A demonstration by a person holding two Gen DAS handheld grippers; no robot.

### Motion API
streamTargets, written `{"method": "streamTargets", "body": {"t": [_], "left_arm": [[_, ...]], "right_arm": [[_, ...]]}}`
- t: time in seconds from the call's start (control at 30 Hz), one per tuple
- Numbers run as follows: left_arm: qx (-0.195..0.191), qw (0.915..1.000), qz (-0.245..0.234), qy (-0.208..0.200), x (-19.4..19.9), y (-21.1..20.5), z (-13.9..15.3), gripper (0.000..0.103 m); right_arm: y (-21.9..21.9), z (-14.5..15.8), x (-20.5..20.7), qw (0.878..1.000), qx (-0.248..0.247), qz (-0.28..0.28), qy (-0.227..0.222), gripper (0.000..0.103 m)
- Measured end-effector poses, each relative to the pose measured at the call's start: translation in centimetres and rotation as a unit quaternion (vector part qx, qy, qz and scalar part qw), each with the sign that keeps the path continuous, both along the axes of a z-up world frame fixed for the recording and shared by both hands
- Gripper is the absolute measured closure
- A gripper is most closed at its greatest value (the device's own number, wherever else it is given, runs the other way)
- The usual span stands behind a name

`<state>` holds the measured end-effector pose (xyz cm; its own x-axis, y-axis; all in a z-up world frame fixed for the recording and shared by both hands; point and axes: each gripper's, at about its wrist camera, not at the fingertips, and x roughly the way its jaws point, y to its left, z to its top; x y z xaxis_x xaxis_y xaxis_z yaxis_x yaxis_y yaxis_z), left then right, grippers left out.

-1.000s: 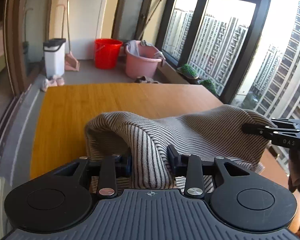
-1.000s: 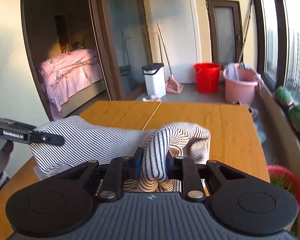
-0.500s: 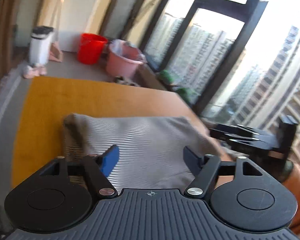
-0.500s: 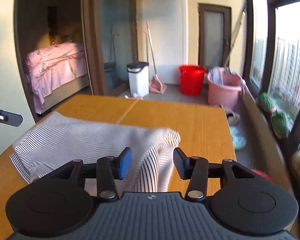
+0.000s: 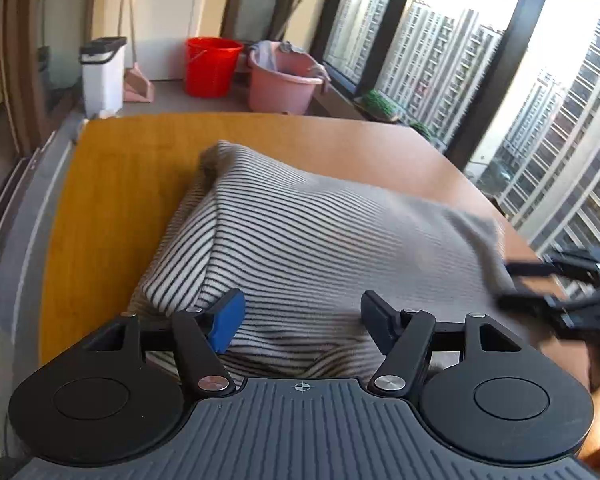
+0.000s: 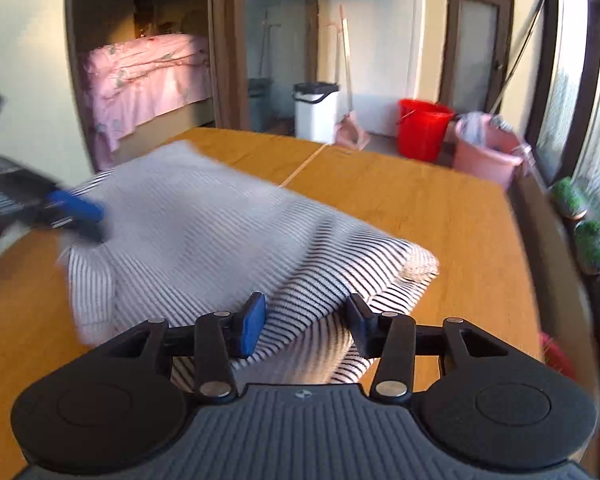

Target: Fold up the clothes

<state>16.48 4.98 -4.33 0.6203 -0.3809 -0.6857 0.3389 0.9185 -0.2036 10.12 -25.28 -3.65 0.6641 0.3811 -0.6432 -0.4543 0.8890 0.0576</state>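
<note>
Both grippers have let go: the left gripper [image 5: 302, 316] stands with its jaws wide apart over the near edge of the striped garment [image 5: 324, 240], nothing pinched between them; the right gripper [image 6: 306, 326] is likewise spread wide, its blue pad and black pad either side of a ridge of cloth without closing on it. A second ago each was clamped on a bunched fold of that same cloth and held it lifted off the table; half a second ago the jaws were already parting and the fabric was dropping flat. Now the garment lies on the wooden table [image 5: 112, 168] as a doubled, roughly rectangular pad, towards the near edge and nearer the window-side corner than the far one; one corner points at the far edge, and the upper layer sags with a soft hump through the middle. From the right wrist view the window-side edge shows stacked layers, so a fold has, I judge, been laid down and released. The view is smeared by motion, so how neatly the edges line up I cannot tell. Whether this is the last fold or one with another to follow, the pictures do not settle; the pad is still fairly broad and loose.
</note>
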Motion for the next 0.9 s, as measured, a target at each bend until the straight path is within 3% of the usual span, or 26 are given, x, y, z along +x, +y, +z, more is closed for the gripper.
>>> {"method": "streamTargets", "body": {"t": [0.07,0.17,0.23,0.4,0.47,0.6,0.73,0.9], "left_arm": [[0.011,0.9995,0.028,-0.012,1.2,0.6,0.3,0.030],[0.014,0.9987,0.042,-0.025,1.4,0.7,1.3,0.026],[0.011,0.9986,0.040,-0.032,1.0,0.5,2.0,0.021],[-0.032,0.9990,-0.026,-0.020,-2.1,-0.6,2.8,0.016],[-0.034,0.9985,-0.043,0.000,-3.1,-1.4,1.7,0.015],[-0.026,0.9975,-0.064,0.020,-4.1,-2.9,0.0,0.015],[-0.014,0.9969,-0.077,0.007,-3.3,-4.3,-0.6,0.007],[-0.006,0.9957,-0.092,-0.005,-2.8,-5.6,-1.1,0.007]], "right_arm": [[1.8,0.7,-2.6,0.998,0.013,0.066,0.017,0.056],[4.2,2.1,-5.6,0.985,0.038,0.168,0.032,0.056],[4.7,3.4,-6.5,0.981,0.032,0.193,0.005,0.053],[3.8,4.5,-2.9,0.992,-0.015,0.110,-0.056,0.048],[3.4,3.9,0.0,0.996,0.000,0.080,-0.043,0.048],[3.2,0.1,3.5,0.996,0.043,0.069,0.047,0.048],[1.9,-1.1,2.6,0.996,0.056,0.057,0.047,0.049],[0.1,-1.0,0.6,0.997,0.050,0.038,0.050,0.048]]}}
